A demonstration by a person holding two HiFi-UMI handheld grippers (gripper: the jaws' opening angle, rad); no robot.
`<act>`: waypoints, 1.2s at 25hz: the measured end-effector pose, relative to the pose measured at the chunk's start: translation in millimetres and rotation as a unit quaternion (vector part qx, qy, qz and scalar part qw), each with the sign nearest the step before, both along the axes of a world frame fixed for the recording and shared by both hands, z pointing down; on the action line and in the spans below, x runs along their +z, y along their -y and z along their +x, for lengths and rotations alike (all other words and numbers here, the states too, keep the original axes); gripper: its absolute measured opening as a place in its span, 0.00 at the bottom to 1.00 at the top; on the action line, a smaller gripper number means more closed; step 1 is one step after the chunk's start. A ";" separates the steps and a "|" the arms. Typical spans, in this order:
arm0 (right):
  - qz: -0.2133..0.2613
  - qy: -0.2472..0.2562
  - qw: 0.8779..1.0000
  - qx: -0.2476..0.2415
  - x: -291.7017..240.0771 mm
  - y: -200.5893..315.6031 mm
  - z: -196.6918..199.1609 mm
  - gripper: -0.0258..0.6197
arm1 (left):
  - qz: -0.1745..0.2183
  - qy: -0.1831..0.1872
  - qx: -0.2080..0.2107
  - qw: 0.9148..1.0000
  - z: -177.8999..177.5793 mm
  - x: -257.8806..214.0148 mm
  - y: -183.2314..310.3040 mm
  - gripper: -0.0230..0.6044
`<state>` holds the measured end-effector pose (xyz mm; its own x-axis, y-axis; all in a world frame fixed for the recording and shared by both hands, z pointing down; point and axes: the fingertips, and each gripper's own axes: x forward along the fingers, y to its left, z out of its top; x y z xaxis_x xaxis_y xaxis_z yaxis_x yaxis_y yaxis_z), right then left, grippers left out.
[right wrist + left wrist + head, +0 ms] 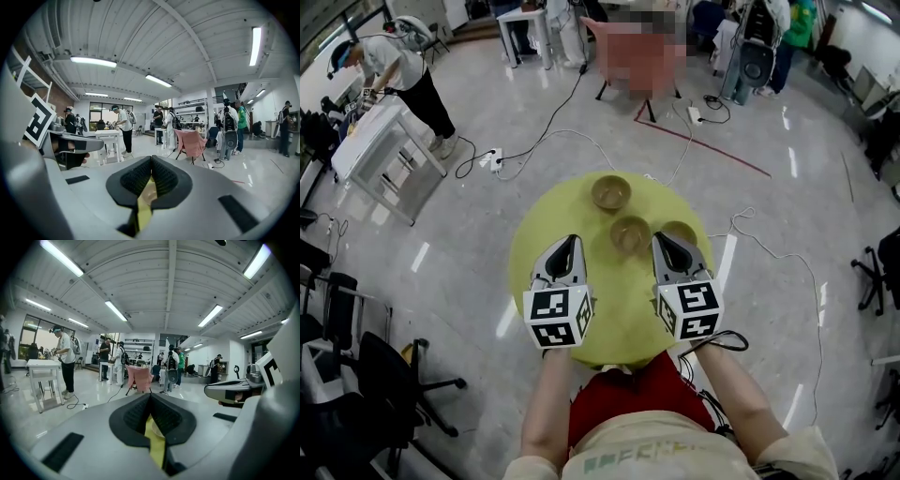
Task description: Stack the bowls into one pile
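Three brown wooden bowls stand apart on a round yellow-green table [544, 225]: one at the far side [610, 192], one in the middle [630, 233], one at the right [680, 233], partly hidden by my right gripper. My left gripper [571, 242] is shut and empty, left of the middle bowl. Shut and empty too, my right gripper [661, 241] sits between the middle and right bowls. In the left gripper view, the tips of the left gripper [150, 395] meet, with yellow table showing below. The right gripper [151, 159] looks the same in its own view.
White cables [572, 136] and a power strip [495, 158] lie on the shiny floor beyond the table. A white table [370, 141] with a person stands at the far left. Black office chairs [356, 375] stand at the near left. A pink chair [628, 56] sits at the back.
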<state>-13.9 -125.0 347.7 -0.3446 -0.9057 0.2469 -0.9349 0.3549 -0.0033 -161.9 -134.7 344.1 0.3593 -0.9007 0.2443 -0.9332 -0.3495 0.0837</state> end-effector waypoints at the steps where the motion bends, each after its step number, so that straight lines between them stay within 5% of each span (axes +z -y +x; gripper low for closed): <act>1: 0.001 0.001 1.000 0.001 -0.8 -5.5 -0.5 0.09 | 0.000 0.000 0.002 1.000 -0.5 0.0 -6.0 0.07; 19: 0.007 -0.012 1.000 0.001 -0.2 -79.4 -20.3 0.09 | 0.010 -0.003 0.017 1.000 -21.7 -5.7 -70.7 0.07; 30: 0.012 -0.009 0.999 -0.041 -4.4 -88.5 0.4 0.09 | 0.003 -0.019 -0.013 1.000 2.0 -6.3 -91.1 0.07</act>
